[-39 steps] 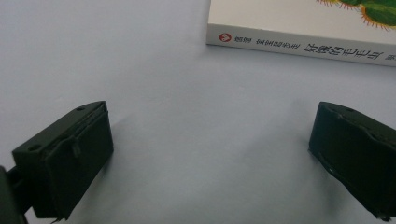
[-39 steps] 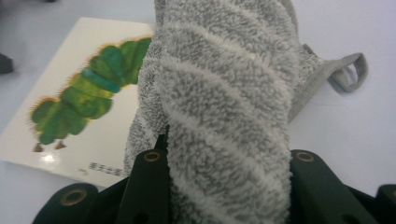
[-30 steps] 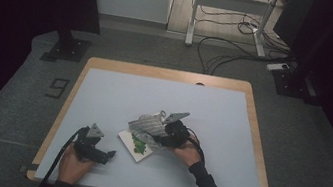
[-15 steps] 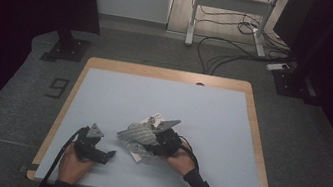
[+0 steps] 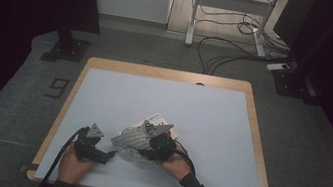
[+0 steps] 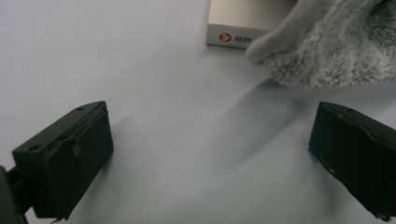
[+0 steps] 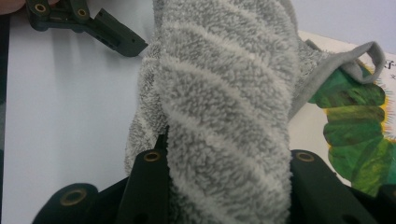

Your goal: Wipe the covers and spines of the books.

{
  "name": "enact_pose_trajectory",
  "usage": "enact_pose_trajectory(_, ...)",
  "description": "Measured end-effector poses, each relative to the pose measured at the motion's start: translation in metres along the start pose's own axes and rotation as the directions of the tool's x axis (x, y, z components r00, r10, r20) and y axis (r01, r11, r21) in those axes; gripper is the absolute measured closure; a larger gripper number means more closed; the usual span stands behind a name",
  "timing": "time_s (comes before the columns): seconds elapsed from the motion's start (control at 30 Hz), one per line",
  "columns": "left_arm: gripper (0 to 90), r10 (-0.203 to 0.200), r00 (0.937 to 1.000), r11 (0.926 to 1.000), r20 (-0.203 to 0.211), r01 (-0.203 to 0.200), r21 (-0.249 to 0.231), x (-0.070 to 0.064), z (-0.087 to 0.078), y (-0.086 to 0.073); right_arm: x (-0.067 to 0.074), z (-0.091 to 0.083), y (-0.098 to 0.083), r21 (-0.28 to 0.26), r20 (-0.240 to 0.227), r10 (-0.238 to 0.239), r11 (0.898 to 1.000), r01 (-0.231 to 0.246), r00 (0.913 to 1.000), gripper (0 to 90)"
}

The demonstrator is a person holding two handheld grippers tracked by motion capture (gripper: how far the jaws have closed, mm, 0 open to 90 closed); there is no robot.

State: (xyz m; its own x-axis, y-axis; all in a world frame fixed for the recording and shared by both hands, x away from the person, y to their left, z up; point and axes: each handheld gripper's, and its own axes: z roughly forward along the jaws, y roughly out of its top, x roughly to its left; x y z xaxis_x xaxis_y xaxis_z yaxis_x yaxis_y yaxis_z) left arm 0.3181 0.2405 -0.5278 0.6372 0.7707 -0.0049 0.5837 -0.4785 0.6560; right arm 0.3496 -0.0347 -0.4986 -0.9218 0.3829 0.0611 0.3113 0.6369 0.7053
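High view looks down from afar; both gripper views closely share the towel (image 7: pixel 224 116).

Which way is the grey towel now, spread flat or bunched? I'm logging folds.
Bunched: the striped grey towel rises in folds between the right claw jaws.

Seen from the high view, we find the counter (image 5: pixel 211 116) bare from nine o'clock through twelve to three, giving free passage across its far half and both side strips. At six o'clock the way is blocked: the striped grey towel (image 5: pixel 131 139) bunches over the picture book (image 5: pixel 156 120), clamped in the right gripper (image 5: pixel 149 144). The left gripper (image 5: pixel 105 155), jaws apart, sits just beside the towel at seven o'clock; we see a narrow bare gap between them.
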Motion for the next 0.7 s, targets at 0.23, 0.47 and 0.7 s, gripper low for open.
enact_pose_trajectory(0.23, 0.0, 0.000, 1.0000, 1.0000, 0.000, 0.000, 0.000, 0.000, 0.000, 0.000, -0.002, 0.006, 0.005, -0.001, 0.004, 0.001, 1.000, -0.001, 1.0000, 63.9)
enact_pose_trajectory(0.47, 0.0, -0.001, 1.0000, 1.0000, 0.000, 0.001, 0.000, 0.000, 0.000, 0.000, -0.007, 0.015, 0.014, 0.001, 0.007, 0.006, 1.000, -0.006, 1.0000, 63.7)
enact_pose_trajectory(0.7, 0.0, -0.002, 1.0000, 1.0000, -0.001, 0.002, -0.001, 0.000, 0.000, 0.000, -0.012, 0.023, 0.022, 0.003, 0.012, 0.013, 1.000, -0.013, 0.9999, 63.6)
